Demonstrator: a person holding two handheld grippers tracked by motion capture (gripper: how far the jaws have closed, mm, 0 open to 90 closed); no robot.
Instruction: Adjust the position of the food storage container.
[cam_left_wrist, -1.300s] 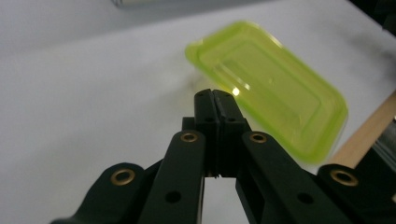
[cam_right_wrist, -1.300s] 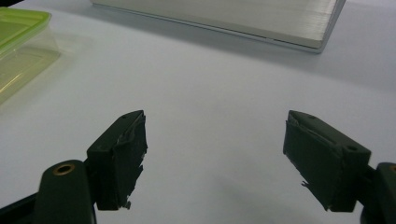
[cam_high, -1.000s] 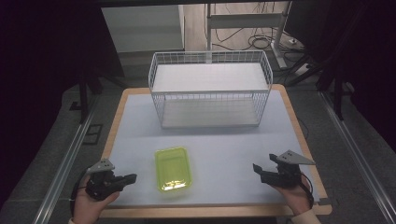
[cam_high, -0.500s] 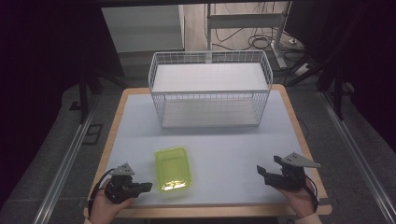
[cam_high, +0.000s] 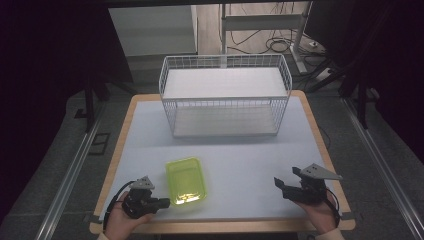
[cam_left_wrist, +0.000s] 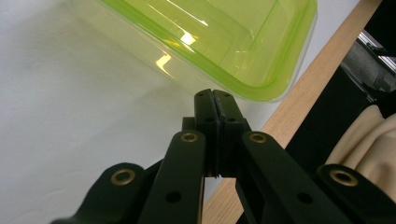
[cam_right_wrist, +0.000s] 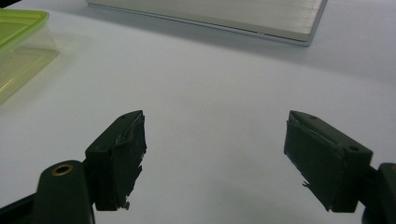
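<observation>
A translucent yellow-green plastic tub (cam_high: 186, 181) lies on the white table top near the front edge, left of centre. My left gripper (cam_high: 161, 203) is low at the tub's front left corner, jaws shut with nothing between them. In the left gripper view the closed tips (cam_left_wrist: 215, 95) sit just short of the tub's rim (cam_left_wrist: 243, 88). My right gripper (cam_high: 278, 183) rests at the front right of the table, open and empty. In the right gripper view its pads (cam_right_wrist: 122, 149) stand wide apart over bare table, with the tub (cam_right_wrist: 18, 42) far off to the left.
A white wire basket (cam_high: 224, 95) with a white shelf board stands at the back centre of the table. The wooden table edge (cam_high: 225, 227) runs close in front of both hands. Metal rails and cables lie on the floor around.
My left gripper has moved right and down toward the tub's front corner. The right gripper has stayed where it was.
</observation>
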